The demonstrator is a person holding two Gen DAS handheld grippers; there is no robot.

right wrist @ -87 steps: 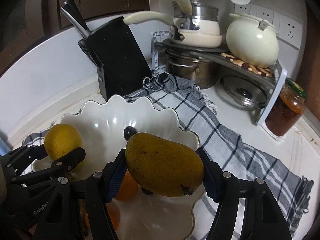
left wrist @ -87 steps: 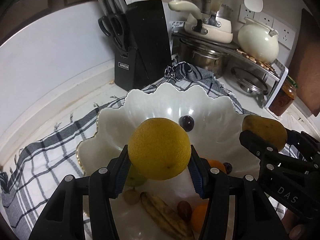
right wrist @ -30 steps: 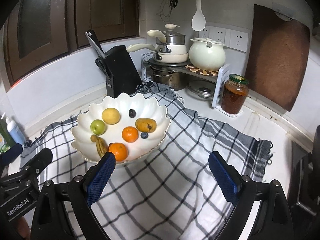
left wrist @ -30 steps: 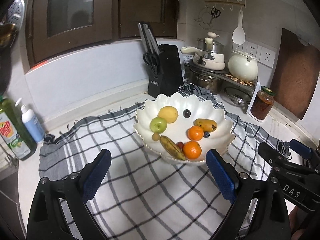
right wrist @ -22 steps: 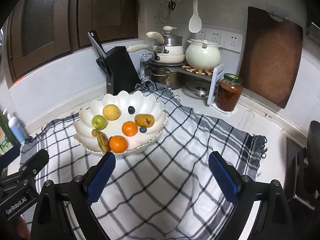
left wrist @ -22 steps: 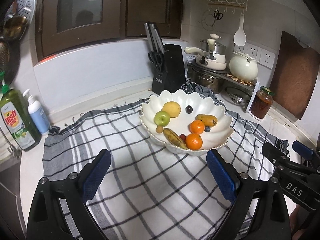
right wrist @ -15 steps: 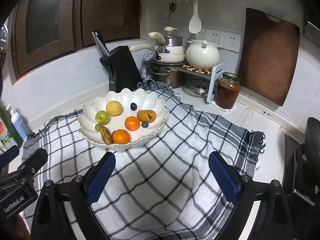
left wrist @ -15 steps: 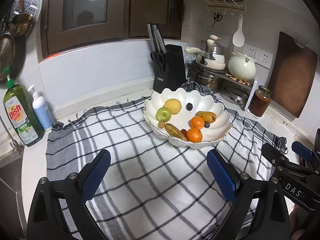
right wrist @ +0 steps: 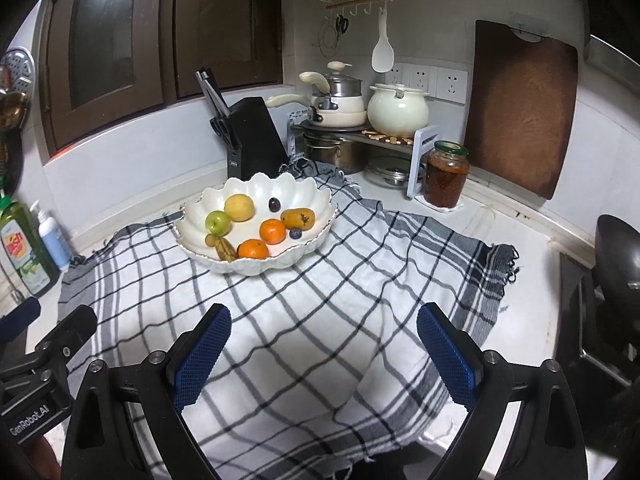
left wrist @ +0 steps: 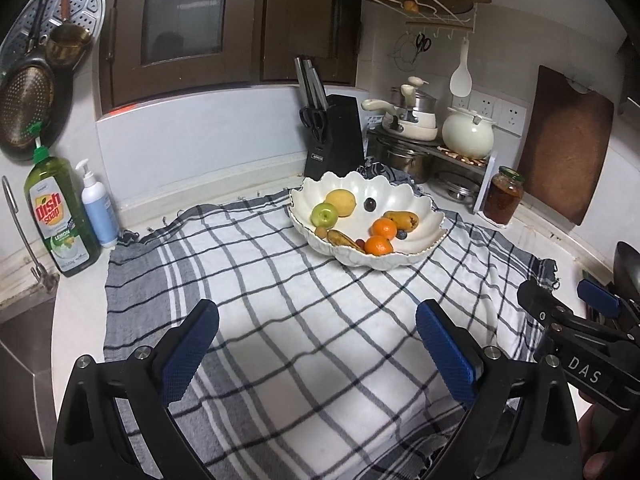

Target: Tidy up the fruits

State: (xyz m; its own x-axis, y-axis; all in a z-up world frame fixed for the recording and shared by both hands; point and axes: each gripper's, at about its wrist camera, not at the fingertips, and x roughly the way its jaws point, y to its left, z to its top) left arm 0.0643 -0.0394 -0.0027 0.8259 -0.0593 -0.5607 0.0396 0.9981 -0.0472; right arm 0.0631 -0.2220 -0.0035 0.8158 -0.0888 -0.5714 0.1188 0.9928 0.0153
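A white scalloped bowl (left wrist: 424, 204) (right wrist: 308, 196) stands on a checked cloth at the back. In it lie a yellow fruit (left wrist: 341, 202), a green apple (left wrist: 324, 214), a mango (left wrist: 401, 220), two oranges (left wrist: 383, 228), a banana (left wrist: 343, 238), a dark plum (left wrist: 370, 204) and small berries. My left gripper (left wrist: 318, 352) is open and empty, well in front of the bowl. My right gripper (right wrist: 324, 354) is open and empty, also back from the bowl. The right gripper also shows at the right edge of the left wrist view (left wrist: 576, 320).
A black knife block (left wrist: 334, 136) stands behind the bowl. A rack with pots (left wrist: 432, 136) and a jar (left wrist: 502, 196) are at the back right. A dish soap bottle (left wrist: 60, 216) and a pump bottle (left wrist: 98, 206) stand at the left by the sink. A dark pan (right wrist: 618, 256) is at the right.
Both grippers let go of the yellow fruit and the mango, which now lie in the bowl. Both opened wide and pulled back and up from the bowl.
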